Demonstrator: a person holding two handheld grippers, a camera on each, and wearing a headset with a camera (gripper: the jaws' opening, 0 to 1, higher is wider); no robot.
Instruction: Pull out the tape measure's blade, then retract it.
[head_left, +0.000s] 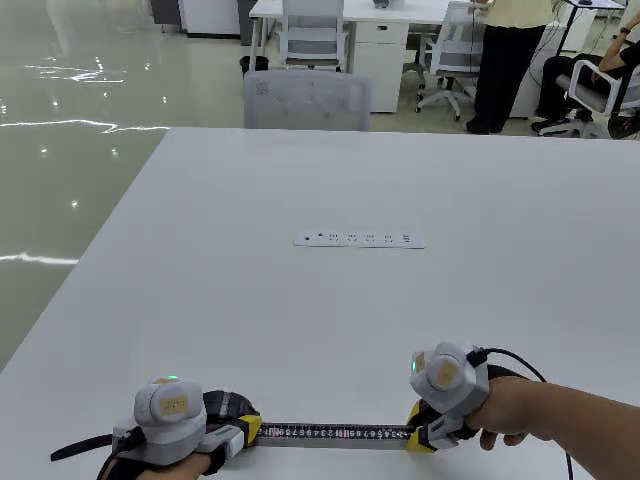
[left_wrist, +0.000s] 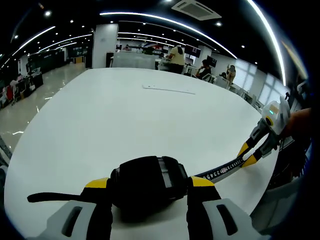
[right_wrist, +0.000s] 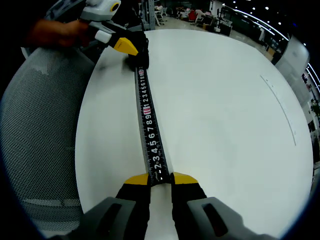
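On view are one tape measure (head_left: 230, 406) with one blade (head_left: 335, 433), one left gripper (head_left: 240, 426) and one right gripper (head_left: 414, 430), one white table (head_left: 480, 200), one socket strip (head_left: 359, 240) at frame centre, one grey mesh chair (head_left: 305, 100) at upper centre, and one standing person (head_left: 505, 55) and one seated person (head_left: 590, 68) at upper right.

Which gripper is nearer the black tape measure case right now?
Left. The left gripper clamps the black tape measure case; the right gripper pinches the far end of the pulled-out numbered blade.

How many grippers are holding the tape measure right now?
2. The left gripper clamps the black case near the table's front edge; the right gripper pinches the end of the pulled-out blade, further right.
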